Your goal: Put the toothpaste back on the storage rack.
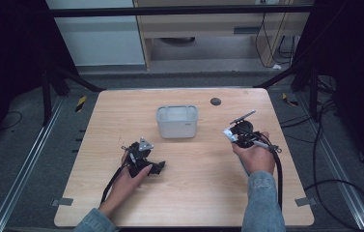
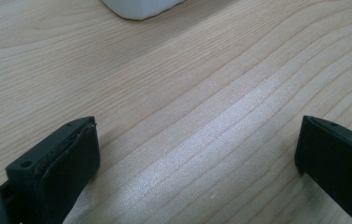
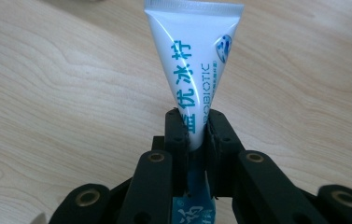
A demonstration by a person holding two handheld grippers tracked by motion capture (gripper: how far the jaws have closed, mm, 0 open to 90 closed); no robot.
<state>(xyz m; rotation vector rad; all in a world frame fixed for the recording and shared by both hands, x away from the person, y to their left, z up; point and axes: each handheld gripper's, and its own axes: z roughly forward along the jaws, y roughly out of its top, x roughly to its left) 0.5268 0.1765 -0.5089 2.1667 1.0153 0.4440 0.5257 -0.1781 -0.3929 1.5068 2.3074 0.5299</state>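
A white tube with blue print sticks out forward from my right gripper, whose jaws are shut on its lower part. From above, that right gripper is held at the table's right side with the tube's flat end pointing left. My left gripper rests low at the table's left front, and in its own view the left gripper has its jaws wide apart over bare wood with nothing between them. A pale grey bin stands at the table's middle, beyond both grippers.
The wooden table carries a small dark round disc at its far right. A corner of the bin appears at the top of the left gripper view. Black cables trail from both grippers toward the front edge.
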